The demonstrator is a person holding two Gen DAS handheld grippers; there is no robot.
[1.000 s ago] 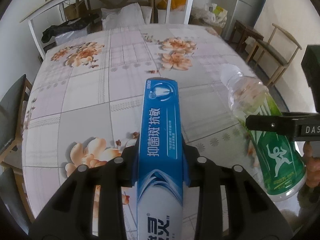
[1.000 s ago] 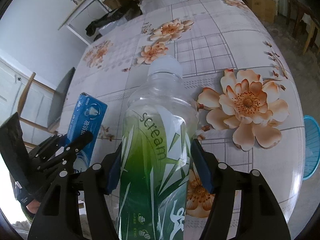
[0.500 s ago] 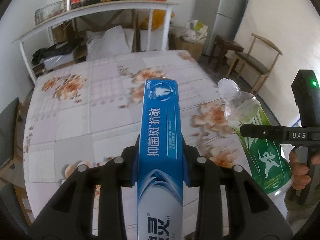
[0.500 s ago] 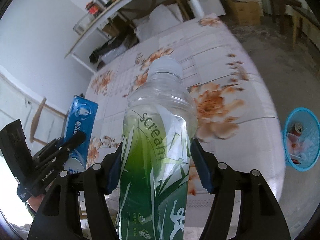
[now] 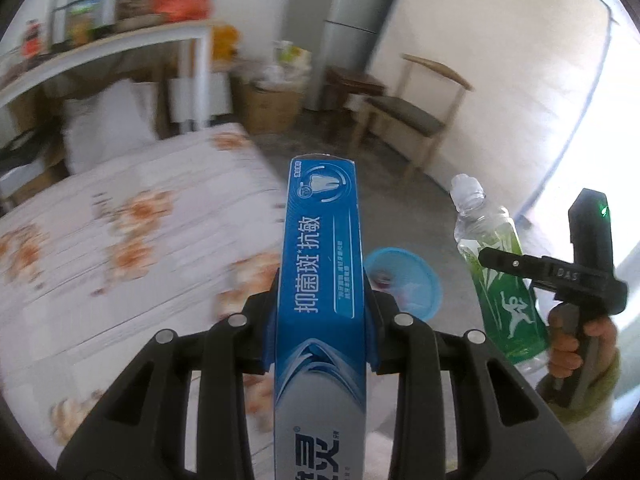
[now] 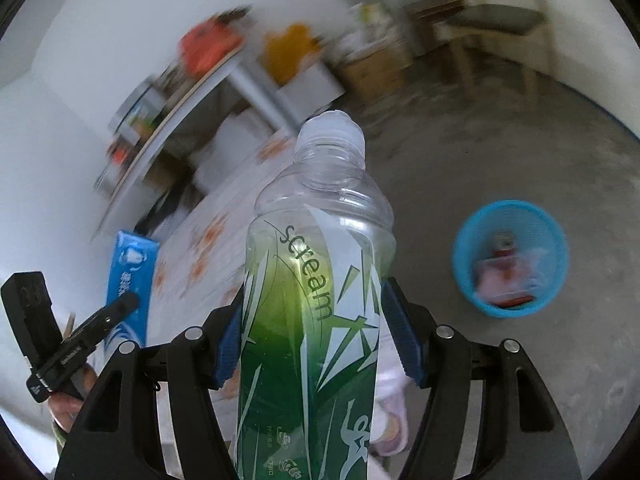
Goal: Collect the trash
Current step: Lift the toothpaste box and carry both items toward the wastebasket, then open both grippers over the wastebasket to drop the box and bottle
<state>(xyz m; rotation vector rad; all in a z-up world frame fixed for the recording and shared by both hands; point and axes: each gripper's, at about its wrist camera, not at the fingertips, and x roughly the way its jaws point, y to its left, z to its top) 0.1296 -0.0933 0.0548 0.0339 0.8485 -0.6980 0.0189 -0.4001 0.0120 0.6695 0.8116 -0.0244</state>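
Slipper under bottle, right view only

Bare floor around basket

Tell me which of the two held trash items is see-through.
The plastic bottle in the right tongs: clear neck and shoulder, green label below. The toothpaste box in the left tongs is opaque blue cardboard.

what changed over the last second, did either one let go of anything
No release. Both grippers swung off the floral table toward the blue basket on the floor, now in view. The left gripper stays clamped on the toothpaste box, the right gripper on the green bottle.
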